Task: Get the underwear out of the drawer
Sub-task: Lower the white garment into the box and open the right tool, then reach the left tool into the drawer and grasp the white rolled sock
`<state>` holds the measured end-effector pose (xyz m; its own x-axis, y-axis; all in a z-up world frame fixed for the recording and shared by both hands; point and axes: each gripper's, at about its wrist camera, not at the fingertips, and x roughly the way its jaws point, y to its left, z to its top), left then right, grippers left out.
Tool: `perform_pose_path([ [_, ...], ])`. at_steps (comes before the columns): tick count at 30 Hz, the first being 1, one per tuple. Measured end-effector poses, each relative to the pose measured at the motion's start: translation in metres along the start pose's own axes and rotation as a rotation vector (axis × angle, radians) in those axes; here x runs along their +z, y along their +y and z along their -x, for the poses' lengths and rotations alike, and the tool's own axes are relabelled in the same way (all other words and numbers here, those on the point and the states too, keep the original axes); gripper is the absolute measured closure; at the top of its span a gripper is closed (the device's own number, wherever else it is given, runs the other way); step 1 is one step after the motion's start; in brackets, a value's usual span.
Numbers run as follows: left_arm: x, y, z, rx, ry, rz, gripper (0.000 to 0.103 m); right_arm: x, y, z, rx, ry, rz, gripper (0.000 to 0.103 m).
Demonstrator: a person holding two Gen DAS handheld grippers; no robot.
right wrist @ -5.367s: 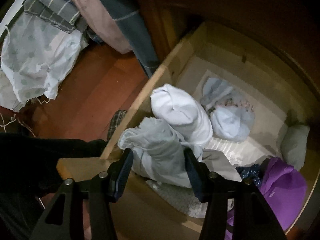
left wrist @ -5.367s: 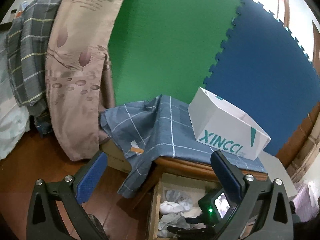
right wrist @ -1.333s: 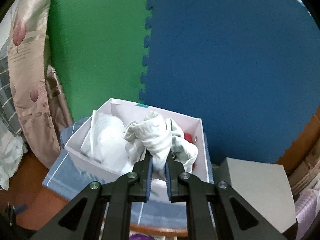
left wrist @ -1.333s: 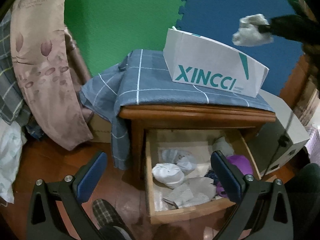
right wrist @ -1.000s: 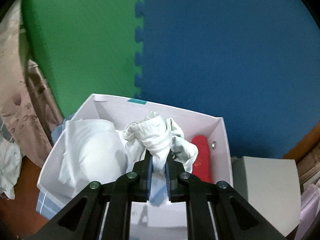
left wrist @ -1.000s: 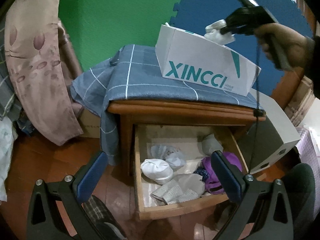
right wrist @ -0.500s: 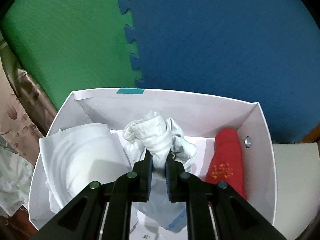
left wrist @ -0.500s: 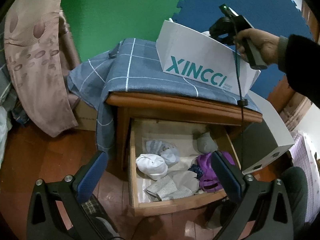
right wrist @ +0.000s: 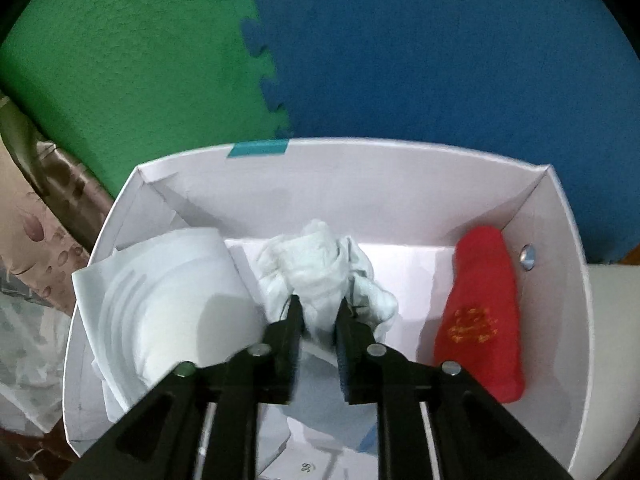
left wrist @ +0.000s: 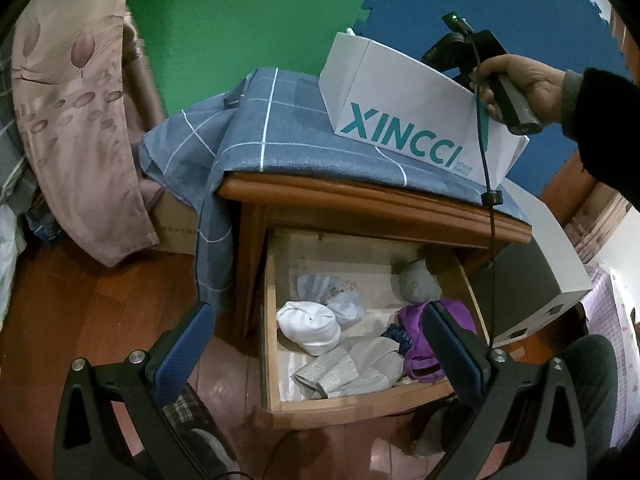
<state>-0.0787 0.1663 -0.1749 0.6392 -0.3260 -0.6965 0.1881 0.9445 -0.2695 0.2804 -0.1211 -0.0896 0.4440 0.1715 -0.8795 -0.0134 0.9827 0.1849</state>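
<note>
Green and blue foam mats back the white box point(right wrist: 400, 184) where the right hand-held gripper point(right wrist: 319, 316), jaws opening, releases the pale underwear point(right wrist: 316, 272), a soft, light bundle best pinched at a bunched fold, while the left hand-held gripper point(left wrist: 316, 344) hangs spread above the drawer point(left wrist: 360, 400).

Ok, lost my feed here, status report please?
Right gripper opening inside white box, pale underwear between its fingers. Left gripper open above drawer. More bundles inside. Nothing in the way.
</note>
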Motion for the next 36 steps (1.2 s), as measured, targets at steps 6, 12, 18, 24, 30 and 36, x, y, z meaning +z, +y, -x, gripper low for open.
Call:
perform_pose_path([
  [6,-0.001,-0.004,-0.010,0.035,0.007,-0.015,0.001,-0.014,-0.003,0.073,0.006,-0.204,-0.019,0.065],
  [12,-0.009,-0.013,-0.023,0.085,0.028,-0.098,0.001,-0.127,0.019,0.208,0.081,-0.511,0.321,0.031],
  [18,-0.020,-0.027,-0.046,0.089,0.097,-0.149,0.001,-0.273,-0.006,0.197,0.065,-0.488,0.426,0.030],
  [24,-0.036,-0.049,-0.067,0.094,0.153,-0.231,0.001,-0.362,-0.062,0.112,-0.008,-0.385,0.334,0.030],
  [30,-0.037,-0.070,-0.080,0.141,0.175,-0.213,0.001,-0.354,-0.081,0.088,-0.007,-0.286,0.263,0.030],
  [36,-0.035,-0.126,-0.106,0.095,0.251,-0.307,0.001,-0.350,-0.123,0.077,0.020,-0.245,0.071,0.030],
])
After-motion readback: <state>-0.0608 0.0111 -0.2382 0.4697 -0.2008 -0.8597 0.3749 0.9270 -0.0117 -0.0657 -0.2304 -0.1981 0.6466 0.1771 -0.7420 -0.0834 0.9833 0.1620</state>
